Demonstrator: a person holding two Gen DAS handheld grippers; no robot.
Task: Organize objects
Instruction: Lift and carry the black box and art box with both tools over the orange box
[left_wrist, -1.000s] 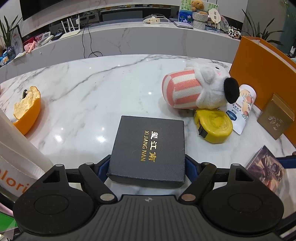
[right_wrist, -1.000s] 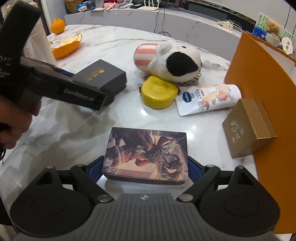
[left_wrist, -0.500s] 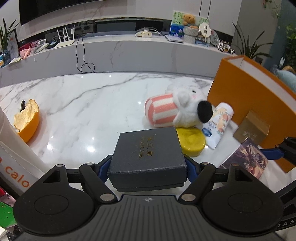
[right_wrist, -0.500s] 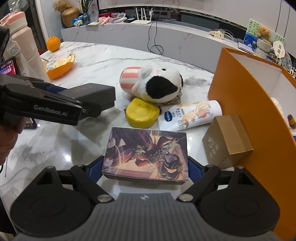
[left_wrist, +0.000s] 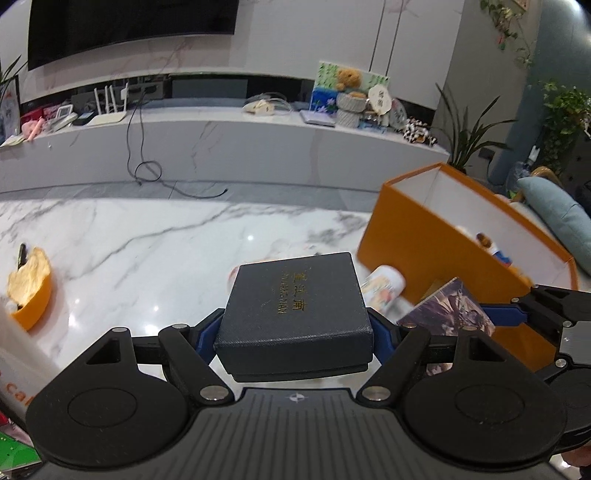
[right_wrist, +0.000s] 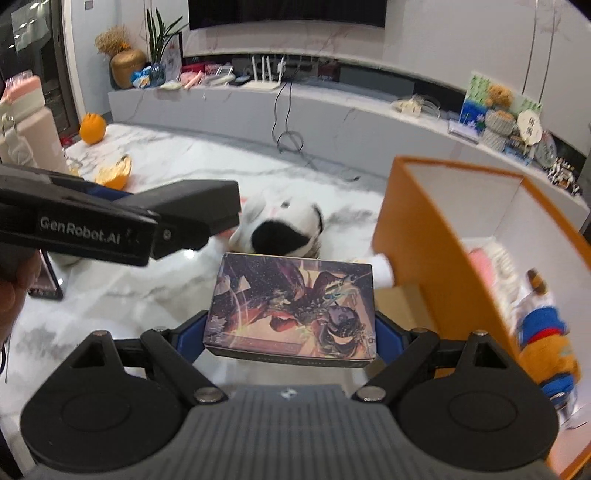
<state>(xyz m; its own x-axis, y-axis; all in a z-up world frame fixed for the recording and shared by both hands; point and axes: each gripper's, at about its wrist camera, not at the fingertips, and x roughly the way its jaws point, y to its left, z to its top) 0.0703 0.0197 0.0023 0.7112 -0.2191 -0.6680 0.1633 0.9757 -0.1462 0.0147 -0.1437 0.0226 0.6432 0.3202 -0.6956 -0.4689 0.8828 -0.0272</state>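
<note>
Both boxes have left the marble table (left_wrist: 147, 251). The dark blue gift box (left_wrist: 295, 314), clamped in the left gripper (left_wrist: 295, 332), sat on the marble a second ago and now hangs above it, hiding the yellow tape measure and most of the plush toy (right_wrist: 284, 225). The illustrated card box (right_wrist: 295, 310), clamped in the right gripper (right_wrist: 291, 332), has risen likewise. Both views have tipped up, so the open top of the orange storage box (left_wrist: 461, 236) and the toys inside it now show.
</note>
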